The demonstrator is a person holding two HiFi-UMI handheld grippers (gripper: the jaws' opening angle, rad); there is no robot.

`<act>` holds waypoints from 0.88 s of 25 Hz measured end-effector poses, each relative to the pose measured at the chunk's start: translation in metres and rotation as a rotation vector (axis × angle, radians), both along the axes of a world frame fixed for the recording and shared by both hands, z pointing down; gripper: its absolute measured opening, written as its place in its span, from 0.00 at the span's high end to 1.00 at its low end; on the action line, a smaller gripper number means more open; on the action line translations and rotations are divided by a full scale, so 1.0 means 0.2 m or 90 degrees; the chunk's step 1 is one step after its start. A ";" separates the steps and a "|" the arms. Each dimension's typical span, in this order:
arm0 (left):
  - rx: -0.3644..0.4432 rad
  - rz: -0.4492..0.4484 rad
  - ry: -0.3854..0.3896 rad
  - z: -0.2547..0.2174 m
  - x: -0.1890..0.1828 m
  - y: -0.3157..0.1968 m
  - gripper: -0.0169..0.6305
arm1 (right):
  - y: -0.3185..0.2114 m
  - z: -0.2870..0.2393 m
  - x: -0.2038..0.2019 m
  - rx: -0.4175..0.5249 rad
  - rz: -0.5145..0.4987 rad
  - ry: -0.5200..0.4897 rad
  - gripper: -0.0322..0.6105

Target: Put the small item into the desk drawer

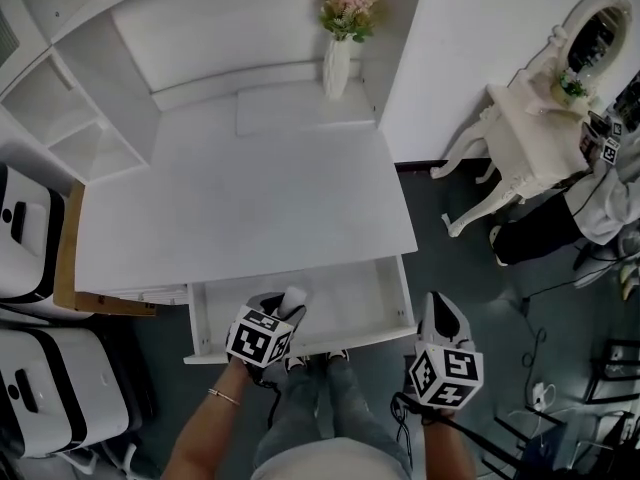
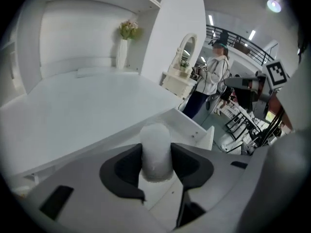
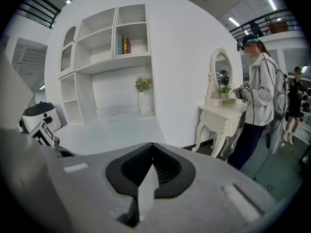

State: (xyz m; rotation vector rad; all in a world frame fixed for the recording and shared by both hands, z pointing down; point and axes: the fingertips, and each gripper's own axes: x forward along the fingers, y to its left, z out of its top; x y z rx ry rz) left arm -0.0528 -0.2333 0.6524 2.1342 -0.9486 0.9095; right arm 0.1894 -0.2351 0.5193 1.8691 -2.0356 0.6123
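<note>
**Small white item held over the open desk drawer**

The drawer (image 1: 365, 303) at the near edge of a white desk (image 1: 250, 208) is already pulled open, and its inside looks bare. The left gripper (image 1: 283, 311) hangs over the drawer's left part. Its 2 dark jaws are clamped on the small item (image 2: 156, 149), a pale, rounded cylinder that stands upright between them. The item is over the drawer and not yet let go, so the opening and carrying look done. What seems left is to lower it, release it, and perhaps push the drawer shut.

The right gripper (image 3: 153, 166) has its jaws pressed together with nothing in them. It hovers near the drawer's right corner.

The desktop is bare apart from a vase of pink flowers (image 1: 338, 63) at its far edge. White shelving (image 1: 60, 108) stands to the far left. To the right, on a dark floor, are an ornate white dressing table (image 1: 525, 143) with an oval mirror, and a person (image 3: 257, 96) standing beside it.
</note>
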 end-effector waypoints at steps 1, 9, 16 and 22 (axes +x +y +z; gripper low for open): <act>-0.005 0.010 -0.008 0.03 0.00 0.00 0.71 | 0.00 0.01 0.00 -0.004 0.003 0.000 0.94; -0.050 0.059 -0.048 0.26 0.05 -0.03 0.71 | 0.01 0.11 0.05 -0.030 0.022 -0.001 0.94; -0.071 0.056 -0.081 0.41 0.03 -0.05 0.71 | 0.01 0.17 0.06 -0.047 0.028 -0.004 0.94; -0.062 -0.013 -0.081 0.51 -0.01 -0.12 0.71 | 0.01 0.22 0.08 -0.065 0.032 -0.005 0.94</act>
